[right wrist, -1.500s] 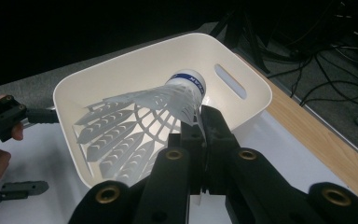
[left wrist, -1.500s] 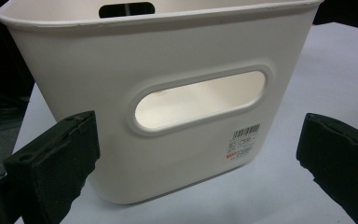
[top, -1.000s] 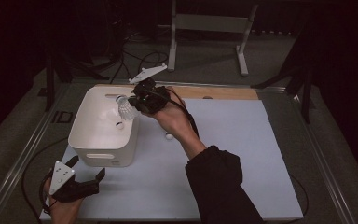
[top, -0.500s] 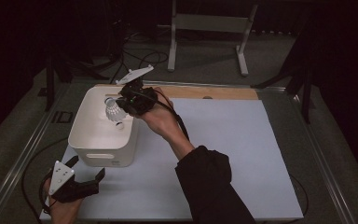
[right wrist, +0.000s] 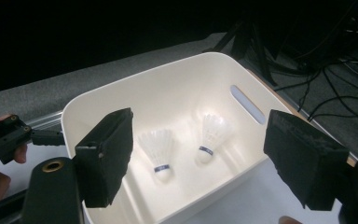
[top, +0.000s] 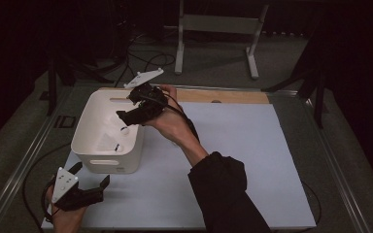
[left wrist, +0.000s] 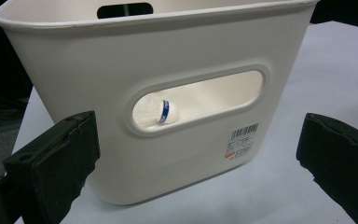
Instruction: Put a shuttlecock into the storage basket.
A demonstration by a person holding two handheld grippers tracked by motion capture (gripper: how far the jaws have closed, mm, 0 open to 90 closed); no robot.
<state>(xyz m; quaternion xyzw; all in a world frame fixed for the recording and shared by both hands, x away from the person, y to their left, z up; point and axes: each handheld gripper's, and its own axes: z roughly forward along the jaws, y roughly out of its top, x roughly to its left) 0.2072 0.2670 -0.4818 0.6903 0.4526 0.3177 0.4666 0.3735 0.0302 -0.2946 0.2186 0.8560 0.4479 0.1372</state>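
Note:
A white plastic bin (top: 126,162) stands at the left of the pale mat. Two white shuttlecocks with blue bands lie on its floor, one (right wrist: 159,150) beside the other (right wrist: 209,134). One shuttlecock (left wrist: 162,111) shows through the bin's handle slot. My right gripper (top: 128,109) hovers over the bin's far right rim. Its jaws have just been opening, and it (right wrist: 200,123) stands open with nothing between the pads. My left gripper (top: 90,174) rests on the mat in front of the bin, open (left wrist: 198,126) and facing the bin's near wall.
The pale mat (top: 233,145) stretches bare to the right of the bin. A wooden strip (top: 223,96) runs along its far edge. Beyond the table stand a metal frame (top: 216,24) and loose cables (top: 145,58) on the floor.
My right gripper carried a shuttlecock leftward over the bin, then opened; the shuttlecock now lies inside. The left gripper has not moved.

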